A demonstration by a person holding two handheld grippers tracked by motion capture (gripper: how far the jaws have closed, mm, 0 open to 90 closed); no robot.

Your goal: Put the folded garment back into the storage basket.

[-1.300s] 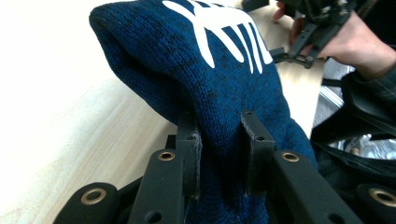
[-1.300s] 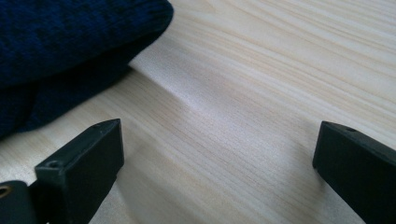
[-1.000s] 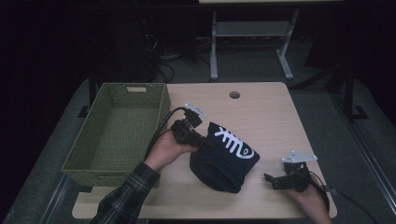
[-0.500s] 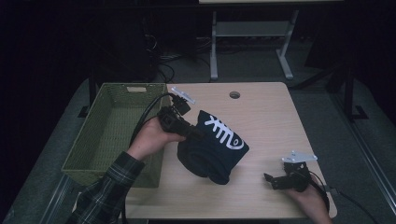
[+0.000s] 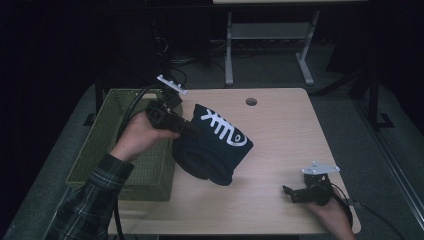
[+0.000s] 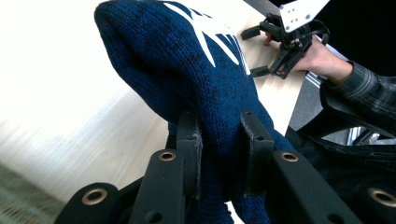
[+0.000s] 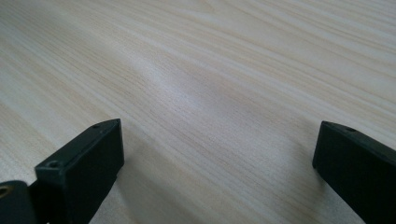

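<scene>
High view: left gripper [image 5: 192,131] clamped on navy knit hat [image 5: 215,145], lifted near tabletop's [image 5: 280,125] left edge — carry over green basket [image 5: 107,145] before release. Left gripper view: jaws pinching knit. Right gripper view: jaws wide, empty — rest.

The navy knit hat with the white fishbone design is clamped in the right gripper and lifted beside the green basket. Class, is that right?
Not quite: the left gripper clamps the hat, as the left gripper view shows. The right gripper rests open on the table. The hat is indeed lifted beside the green basket.

Basket [image 5: 115,150] left on table [image 5: 280,125]; hat [image 5: 212,145] just right of it
</scene>
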